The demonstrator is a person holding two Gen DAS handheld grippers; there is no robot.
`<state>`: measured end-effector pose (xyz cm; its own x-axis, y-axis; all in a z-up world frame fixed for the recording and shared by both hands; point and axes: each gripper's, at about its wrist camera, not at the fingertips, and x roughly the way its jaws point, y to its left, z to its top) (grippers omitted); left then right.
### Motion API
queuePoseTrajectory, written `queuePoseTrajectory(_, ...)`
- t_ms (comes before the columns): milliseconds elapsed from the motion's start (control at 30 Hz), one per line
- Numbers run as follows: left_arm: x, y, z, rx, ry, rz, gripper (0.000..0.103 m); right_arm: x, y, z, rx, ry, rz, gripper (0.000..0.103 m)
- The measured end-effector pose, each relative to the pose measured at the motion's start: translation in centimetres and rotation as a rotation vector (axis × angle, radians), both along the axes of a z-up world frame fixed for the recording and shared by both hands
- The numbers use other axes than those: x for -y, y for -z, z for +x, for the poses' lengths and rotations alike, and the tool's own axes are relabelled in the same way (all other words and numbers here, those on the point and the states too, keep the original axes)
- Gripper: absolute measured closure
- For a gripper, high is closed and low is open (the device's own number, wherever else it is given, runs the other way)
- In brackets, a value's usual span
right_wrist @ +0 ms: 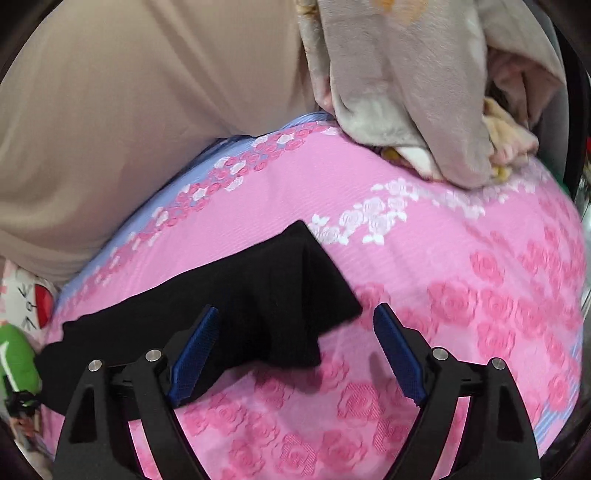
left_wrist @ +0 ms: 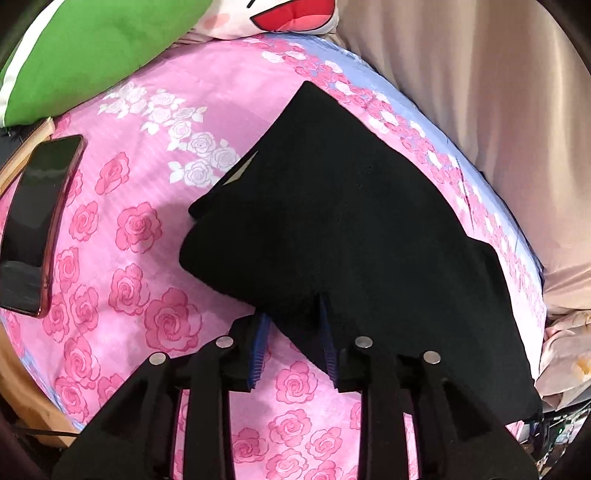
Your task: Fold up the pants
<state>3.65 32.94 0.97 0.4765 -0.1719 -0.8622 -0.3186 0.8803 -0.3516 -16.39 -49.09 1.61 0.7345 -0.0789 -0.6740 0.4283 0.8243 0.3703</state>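
The black pants (left_wrist: 343, 221) lie partly folded on the pink rose-print bedsheet (left_wrist: 129, 229). My left gripper (left_wrist: 291, 332) has its jaws partly closed around the near edge of the pants, with fabric between the blue pads (left_wrist: 260, 345). In the right wrist view the pants' leg end (right_wrist: 280, 299) lies bunched on the sheet (right_wrist: 461, 295). My right gripper (right_wrist: 295, 350) is wide open just above that end, its blue pads (right_wrist: 399, 354) apart and holding nothing.
A phone in a pink case (left_wrist: 37, 229) lies at the bed's left edge by a wooden frame (left_wrist: 22, 391). A green pillow (left_wrist: 92, 48) and a cartoon cushion (left_wrist: 273, 14) sit at the head. A beige curtain (left_wrist: 498, 129) and crumpled grey blanket (right_wrist: 406, 85) border the bed.
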Motion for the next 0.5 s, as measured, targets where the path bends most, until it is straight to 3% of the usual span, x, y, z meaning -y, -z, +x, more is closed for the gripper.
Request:
queuePoseTrajectory(233,-0.2,1.0,0.7,-0.023,-0.025,-0.02,0.077,-0.5,0.2,-0.6,0.012,-0.004,0.074,0.02)
queuePoseTrajectory(333,-0.4,0.5,0.7,-0.018,-0.028,-0.031,0.077,0.0,-1.5,-0.6,0.11,-0.022,0.14,0.02)
queuePoseTrajectory(400,-0.5,0.2,0.9,-0.025,-0.025,-0.026,0.077,0.3,-2.0,1.2,0.072,-0.038,0.101,0.02)
queuePoseTrajectory(433,-0.5,0.2,1.2,-0.033,-0.024,-0.024,0.078,0.6,-1.7,2.5,0.023,-0.041,0.074,0.028)
queuePoseTrajectory(467,-0.5,0.2,1.6,-0.044,-0.026,-0.021,0.079,0.9,-1.2,3.9,-0.023,-0.053,0.048,0.049)
queuePoseTrajectory(500,-0.3,0.2,2.0,-0.051,-0.024,-0.016,0.081,1.1,-0.5,5.6,-0.077,-0.092,0.049,0.094)
